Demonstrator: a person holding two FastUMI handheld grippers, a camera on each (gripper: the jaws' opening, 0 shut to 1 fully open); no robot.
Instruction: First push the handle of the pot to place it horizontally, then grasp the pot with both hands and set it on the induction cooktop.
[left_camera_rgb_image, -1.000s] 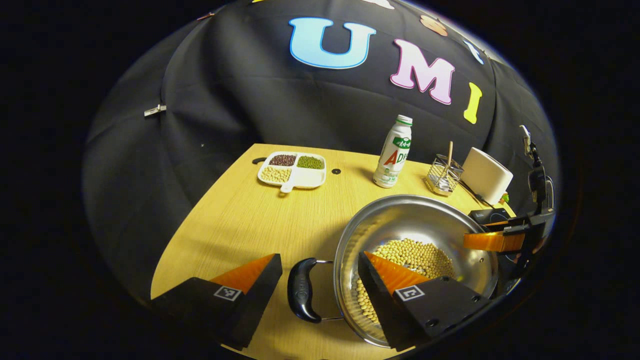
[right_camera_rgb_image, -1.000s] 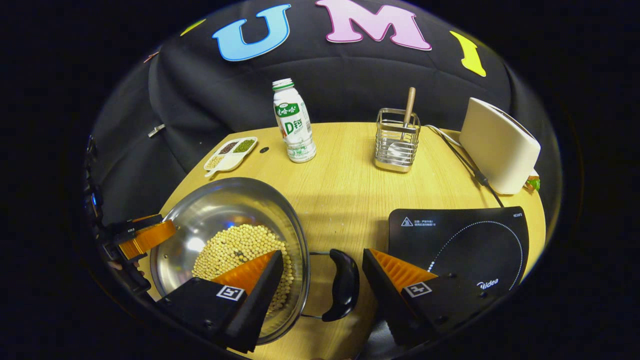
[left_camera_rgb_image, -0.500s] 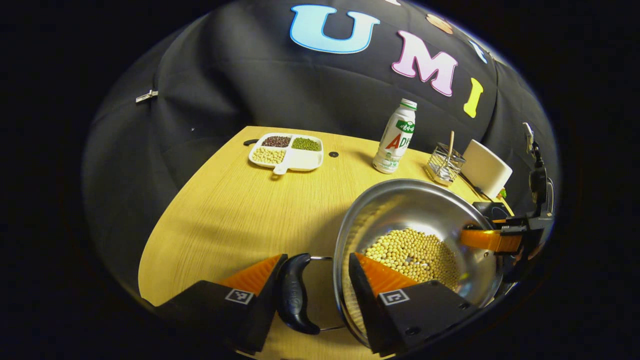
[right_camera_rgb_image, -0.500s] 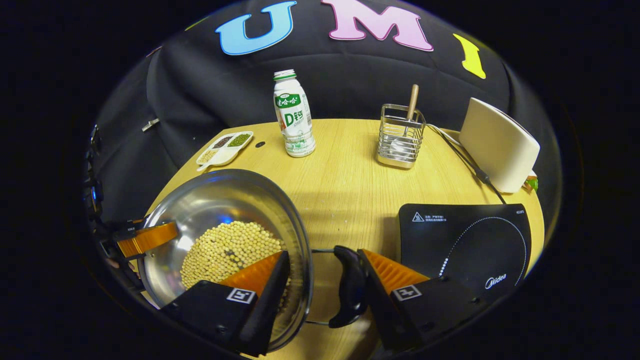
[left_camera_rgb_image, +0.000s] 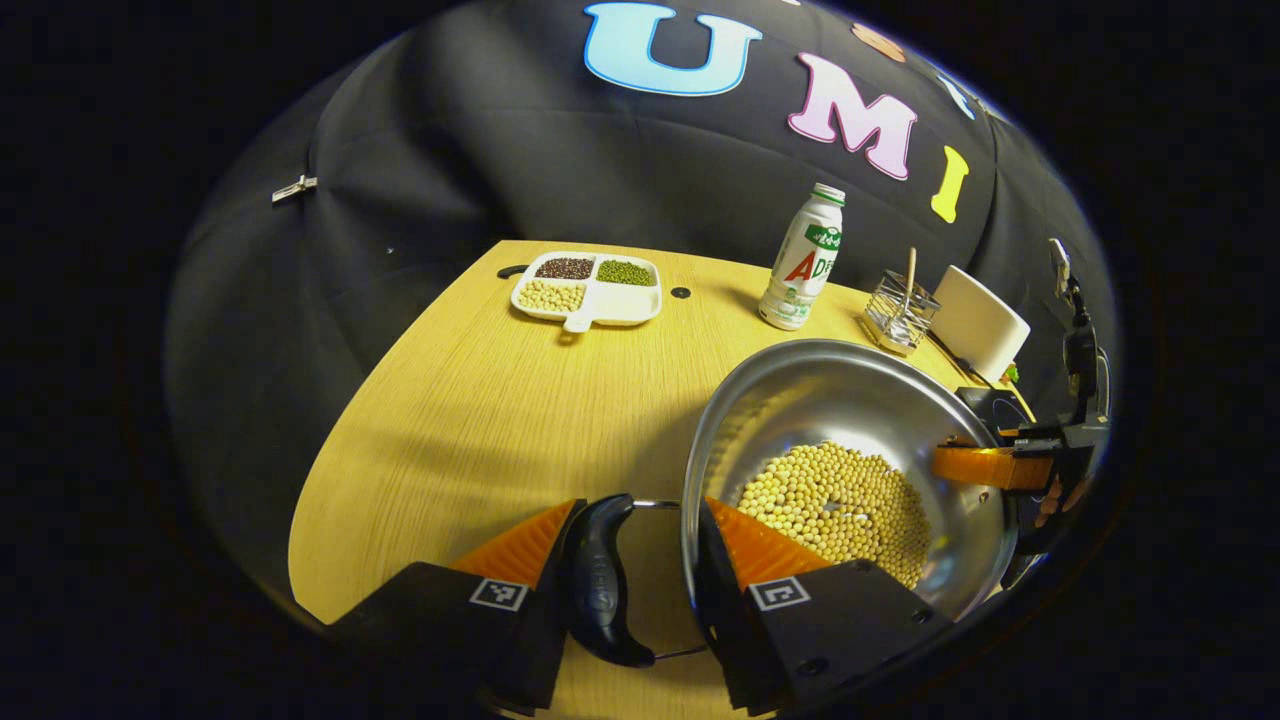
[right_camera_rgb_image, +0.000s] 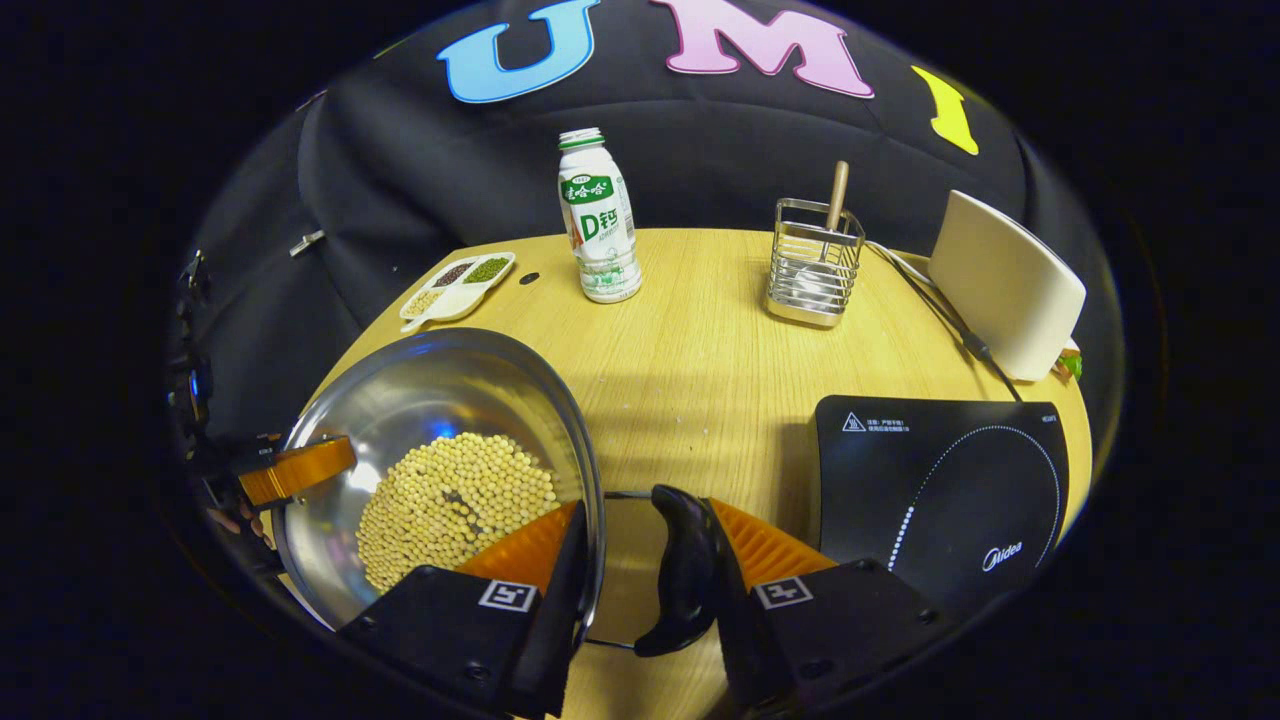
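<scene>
A steel pot half full of soybeans sits on the wooden table, with a black handle on each side. My left gripper is shut on the pot: one finger presses the outside of the near handle, the other the inner wall. In the right gripper view, my right gripper clamps the opposite handle and the wall of the pot the same way. Each gripper also appears at the pot's far rim in the other view. The black induction cooktop lies flat just right of the pot.
At the back stand a white drink bottle, a wire utensil holder and a white appliance with a cable. A divided dish of beans sits at the far left. Bare tabletop lies between pot and bottle.
Both grippers went from open around the handles to closed on handle and pot wall. Both views shifted slightly nearer the pot.
</scene>
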